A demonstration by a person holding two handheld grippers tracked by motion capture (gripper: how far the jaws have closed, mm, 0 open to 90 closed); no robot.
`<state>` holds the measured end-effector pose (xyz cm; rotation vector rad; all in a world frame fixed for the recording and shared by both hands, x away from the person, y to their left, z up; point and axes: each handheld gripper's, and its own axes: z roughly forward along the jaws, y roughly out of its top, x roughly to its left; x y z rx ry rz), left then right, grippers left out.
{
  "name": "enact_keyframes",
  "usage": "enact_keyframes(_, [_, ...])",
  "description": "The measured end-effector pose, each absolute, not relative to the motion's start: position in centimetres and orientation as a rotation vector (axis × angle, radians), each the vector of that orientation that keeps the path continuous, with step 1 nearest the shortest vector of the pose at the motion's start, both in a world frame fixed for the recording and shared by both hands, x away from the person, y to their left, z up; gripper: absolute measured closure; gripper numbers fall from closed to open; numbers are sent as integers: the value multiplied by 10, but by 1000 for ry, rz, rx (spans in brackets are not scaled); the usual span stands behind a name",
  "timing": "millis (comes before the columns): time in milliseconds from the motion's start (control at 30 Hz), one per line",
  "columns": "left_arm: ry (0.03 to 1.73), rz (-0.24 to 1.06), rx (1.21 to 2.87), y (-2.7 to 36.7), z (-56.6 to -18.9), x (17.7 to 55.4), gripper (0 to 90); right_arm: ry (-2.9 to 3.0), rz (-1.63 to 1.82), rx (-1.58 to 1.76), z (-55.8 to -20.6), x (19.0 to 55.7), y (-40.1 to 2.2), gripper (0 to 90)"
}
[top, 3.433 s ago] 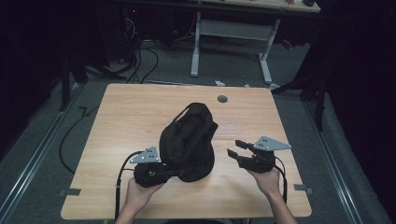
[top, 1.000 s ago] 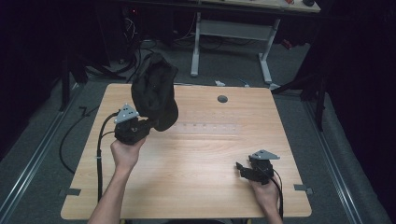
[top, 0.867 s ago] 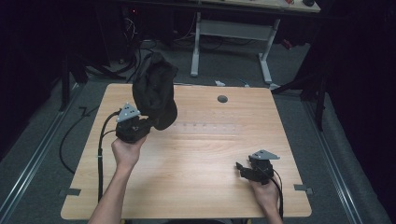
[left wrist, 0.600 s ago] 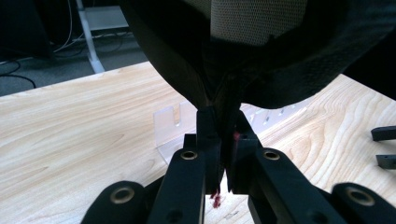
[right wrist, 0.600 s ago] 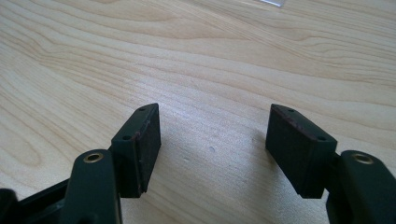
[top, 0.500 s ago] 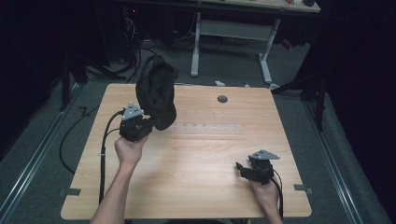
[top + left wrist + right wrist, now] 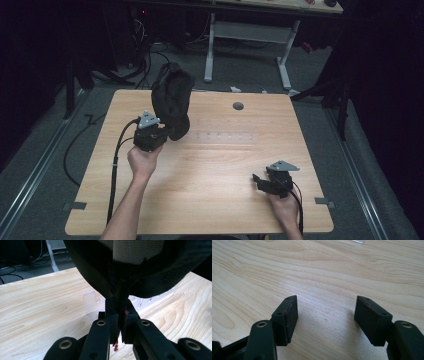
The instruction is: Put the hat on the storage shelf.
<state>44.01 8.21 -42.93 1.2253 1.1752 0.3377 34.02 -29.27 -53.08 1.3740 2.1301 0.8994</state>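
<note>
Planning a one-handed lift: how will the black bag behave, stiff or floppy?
Likely floppy: the black bag bulges and sags above the left claw, which pinches only a thin fold. Probably light, since one claw holds it off the table. It may swing.

One black bag [image 7: 171, 102], two hand-held grippers, left [image 7: 159, 131] and right [image 7: 256, 181], one table [image 7: 215, 165].

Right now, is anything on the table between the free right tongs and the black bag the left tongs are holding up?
Nothing visible. Bare wood table lies between the open right tongs and the black bag, which the left tongs pinch by a fold.
</note>
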Motion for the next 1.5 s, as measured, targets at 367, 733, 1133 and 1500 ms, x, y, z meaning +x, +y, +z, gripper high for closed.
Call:
enact_keyframes(367, [1184,350,1253,76,-439,442,859,2130,901,1377,-531,340,-293,356])
enact_keyframes(733, [1214,324,1261,73,-455,443,854,2134,902,1374,-531,340,-293,355])
enact_keyframes(1133, [1252,302,1246,76,-457,440,664,2135,902,1372,-531,340,-293,355])
enact_keyframes(1500, [1270,317,1228,82,-451,433,384,2135,904,1376,-531,340,-292,354])
